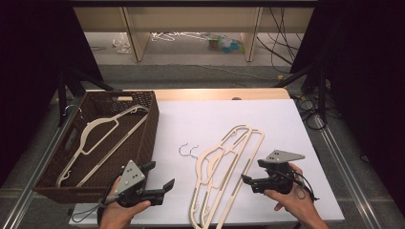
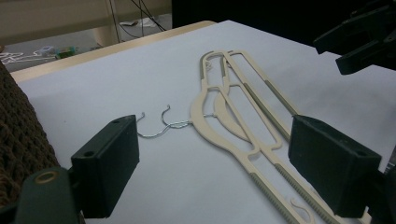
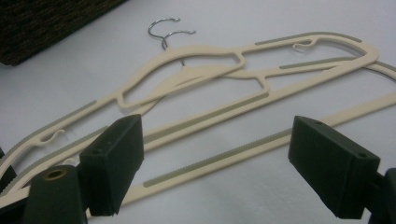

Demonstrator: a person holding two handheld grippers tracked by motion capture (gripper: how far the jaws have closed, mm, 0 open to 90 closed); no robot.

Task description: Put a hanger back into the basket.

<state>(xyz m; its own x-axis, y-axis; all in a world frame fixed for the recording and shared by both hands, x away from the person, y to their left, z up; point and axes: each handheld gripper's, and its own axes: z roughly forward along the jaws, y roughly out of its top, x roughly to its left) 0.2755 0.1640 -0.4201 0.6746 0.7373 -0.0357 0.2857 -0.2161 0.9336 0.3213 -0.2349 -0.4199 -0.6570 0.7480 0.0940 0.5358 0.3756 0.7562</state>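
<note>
Two cream hangers [image 1: 224, 162] lie overlapped on the white table top [image 1: 200, 119], their metal hooks [image 1: 187, 150] pointing toward the basket. A third cream hanger [image 1: 102, 136] rests inside the brown wicker basket [image 1: 152, 125] at the left. My left gripper [image 1: 159, 175] is held low between the basket and the hangers, open and empty. In the left gripper view [image 2: 219, 158] the hangers [image 2: 224, 112] lie ahead of its jaws. My right gripper [image 1: 252, 171] is open just right of the hangers. In the right gripper view [image 3: 219, 154] a hanger bar [image 3: 224, 156] runs beneath the jaws, untouched.
The basket's corner [image 2: 18, 130] is close on the left gripper's left side. The table's front edge [image 1: 210, 223] runs just below both hands. Beyond the table stand wooden shelf legs [image 1: 134, 33], cables [image 1: 279, 43] and floor clutter [image 1: 224, 44].
</note>
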